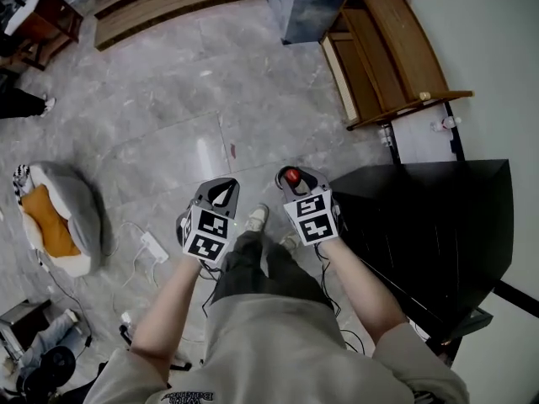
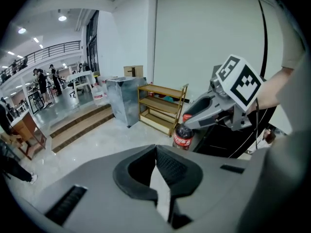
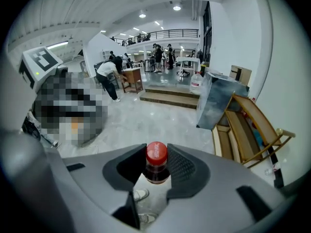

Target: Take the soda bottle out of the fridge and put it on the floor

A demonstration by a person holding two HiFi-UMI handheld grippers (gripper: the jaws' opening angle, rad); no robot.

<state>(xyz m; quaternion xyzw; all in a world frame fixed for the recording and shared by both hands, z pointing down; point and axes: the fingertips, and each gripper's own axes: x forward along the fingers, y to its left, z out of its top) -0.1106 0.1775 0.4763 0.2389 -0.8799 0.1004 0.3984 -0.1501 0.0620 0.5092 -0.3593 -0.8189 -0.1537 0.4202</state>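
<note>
My right gripper (image 1: 292,176) is shut on the neck of the soda bottle (image 3: 156,165), just under its red cap (image 3: 156,152). The bottle hangs upright above the floor in front of my feet. In the left gripper view the dark bottle with its red label (image 2: 183,136) shows below the right gripper (image 2: 194,116), beside the black fridge (image 2: 221,141). That fridge (image 1: 438,225) stands to my right. My left gripper (image 1: 221,188) is level with the right one, to its left; its jaws (image 2: 155,152) are shut with nothing in them.
A wooden shelf unit (image 1: 383,53) stands beyond the fridge, with a metal cabinet (image 1: 312,7) beside it. A grey and orange pet bed (image 1: 55,217) and a power strip with cables (image 1: 153,247) lie on the floor to my left. Low wooden steps (image 1: 168,2) are farther off.
</note>
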